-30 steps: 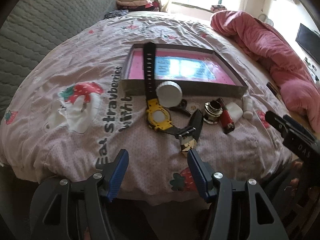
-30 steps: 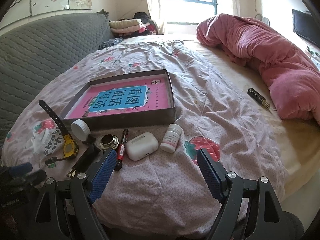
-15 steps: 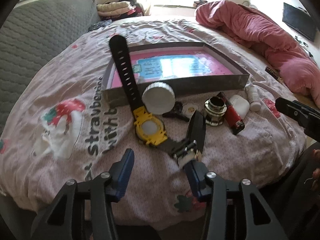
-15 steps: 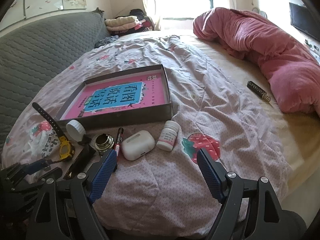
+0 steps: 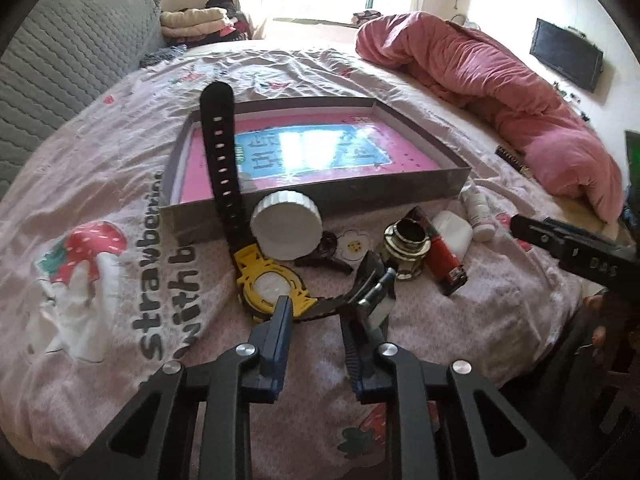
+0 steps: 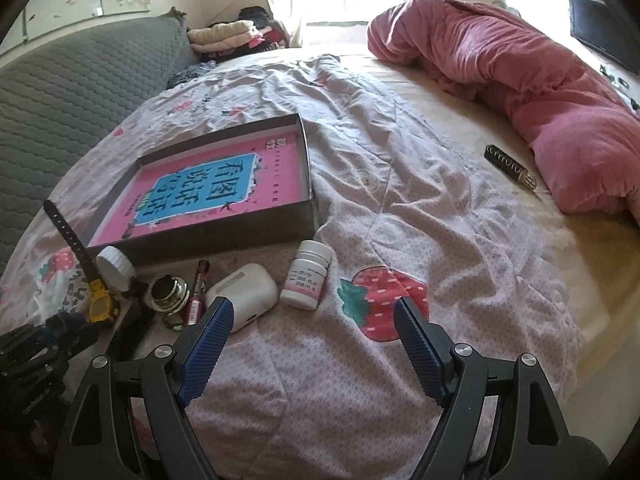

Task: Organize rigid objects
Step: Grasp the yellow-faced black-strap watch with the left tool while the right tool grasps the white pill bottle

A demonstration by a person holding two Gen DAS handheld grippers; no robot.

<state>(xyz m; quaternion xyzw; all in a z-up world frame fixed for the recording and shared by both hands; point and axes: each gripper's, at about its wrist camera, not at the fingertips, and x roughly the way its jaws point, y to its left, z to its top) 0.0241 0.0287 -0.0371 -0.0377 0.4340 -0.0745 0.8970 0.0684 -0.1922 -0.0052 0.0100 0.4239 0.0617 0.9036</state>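
Note:
A yellow watch [image 5: 272,286] with a black strap lies on the bed in front of a shallow grey box [image 5: 320,196] with a pink bottom. My left gripper [image 5: 316,316] has its jaws narrowed around the watch's lower strap and buckle; contact is hard to tell. Beside it lie a white cap [image 5: 286,224], a brass ring [image 5: 406,244], a red lighter [image 5: 442,254], a white earbud case [image 5: 452,230] and a pill bottle [image 5: 476,210]. My right gripper [image 6: 314,314] is open and empty, just in front of the earbud case [image 6: 242,294] and pill bottle [image 6: 306,274].
A rumpled pink duvet [image 6: 520,80] lies along the right side of the bed. A dark comb-like object [image 6: 510,166] lies near it. A grey quilted headboard [image 6: 60,96] stands at the left. Folded clothes [image 5: 196,24] sit at the far end.
My left gripper moved forward to the watch and its jaws narrowed around the lower strap. My right gripper stayed open and moved slightly closer to the items.

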